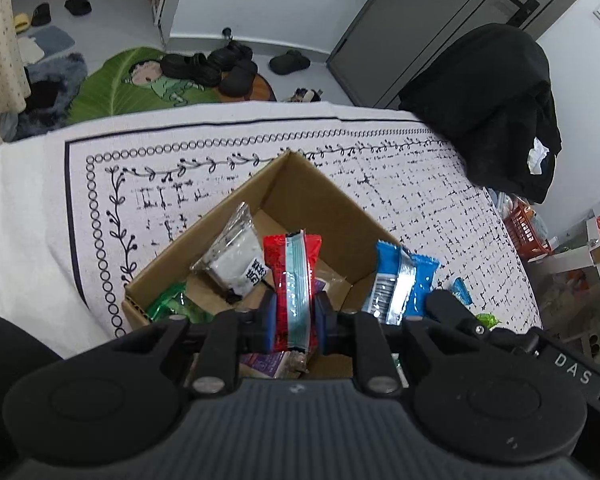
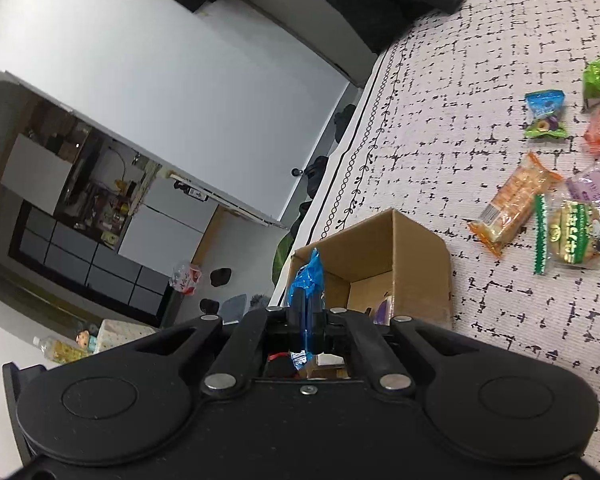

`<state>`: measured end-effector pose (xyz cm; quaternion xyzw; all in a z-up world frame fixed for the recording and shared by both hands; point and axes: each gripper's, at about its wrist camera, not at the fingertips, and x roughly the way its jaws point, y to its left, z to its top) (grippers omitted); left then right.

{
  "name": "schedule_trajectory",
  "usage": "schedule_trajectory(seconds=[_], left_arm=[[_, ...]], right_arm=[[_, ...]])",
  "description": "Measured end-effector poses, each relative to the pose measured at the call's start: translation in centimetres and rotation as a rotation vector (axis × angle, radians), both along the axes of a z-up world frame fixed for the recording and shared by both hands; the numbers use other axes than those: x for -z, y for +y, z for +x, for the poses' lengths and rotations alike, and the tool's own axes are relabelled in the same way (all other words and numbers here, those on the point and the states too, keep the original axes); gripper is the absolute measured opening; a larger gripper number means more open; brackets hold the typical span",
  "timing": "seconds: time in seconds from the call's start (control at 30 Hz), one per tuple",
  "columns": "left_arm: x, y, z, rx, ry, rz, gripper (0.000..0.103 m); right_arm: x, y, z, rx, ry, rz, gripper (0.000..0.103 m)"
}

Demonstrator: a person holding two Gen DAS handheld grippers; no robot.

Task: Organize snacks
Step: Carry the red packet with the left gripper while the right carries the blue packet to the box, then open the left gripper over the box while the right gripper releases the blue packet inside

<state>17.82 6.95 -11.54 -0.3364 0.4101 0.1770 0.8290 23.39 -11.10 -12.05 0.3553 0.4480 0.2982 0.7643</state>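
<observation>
My left gripper (image 1: 295, 316) pinches a red snack packet (image 1: 294, 288) between its blue pads (image 1: 269, 318). The packet is shiny, with a pale blue strip down its middle, and it stands upright over the open cardboard box (image 1: 312, 200). My right gripper (image 2: 308, 316) squeezes a crinkly blue snack packet (image 2: 308, 280) at the box's near edge. In the left view that same blue packet (image 1: 402, 280) shows at 3 o'clock from the red one, with a silver seam and a barcode.

Only the left view looks down into the box. A clear bag with white stuff (image 1: 236, 256) lies at 10 o'clock from the red packet, and a green packet (image 1: 172, 304) at 9 o'clock.

Only the right view shows the loose snacks on the tablecloth (image 2: 480, 92) at 2 o'clock from the box (image 2: 380, 248): an orange cracker pack (image 2: 512, 204), a round cake in a green-edged wrapper (image 2: 576, 236), a blue and green packet (image 2: 545, 115), and a small green packet (image 2: 594, 80). The cloth is white with black dashes.
</observation>
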Motion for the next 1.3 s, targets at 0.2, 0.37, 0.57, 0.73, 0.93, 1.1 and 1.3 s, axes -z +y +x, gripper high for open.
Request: schedule_trajectory(seconds=[0.2, 0.37, 0.57, 0.73, 0.93, 1.1, 1.3], left_arm=[[1.1, 1.1, 0.5, -0.011, 0.018, -0.032, 0.039], [1.1, 2.2, 0.6, -0.029, 0.03, -0.031, 0.054], [0.4, 3.2, 0.7, -0.033, 0.033, -0.009, 0.064], [-0.5, 3.7, 0.4, -0.037, 0.031, 0.016, 0.067], [-1.3, 3.4, -0.2, -0.038, 0.045, 0.042, 0.074], [-2.3, 3.0, -1.0, -0.021, 0.059, 0.084, 0.077], [-3.5, 1.9, -2.1, -0.005, 0.056, 0.15, 0.086]], right_arm=[[0.6, 1.6, 0.1, -0.016, -0.003, -0.04, 0.0], [1.0, 2.5, 0.4, -0.018, 0.003, -0.061, 0.0], [1.2, 3.4, 0.7, -0.021, 0.009, -0.061, 0.008], [1.1, 3.5, 0.7, -0.031, 0.011, -0.113, 0.021], [0.2, 2.5, 0.2, -0.008, -0.007, -0.162, 0.052], [-0.8, 1.7, -0.3, -0.02, -0.055, -0.218, 0.061], [-1.8, 0.9, -0.8, -0.043, -0.087, -0.253, 0.072]])
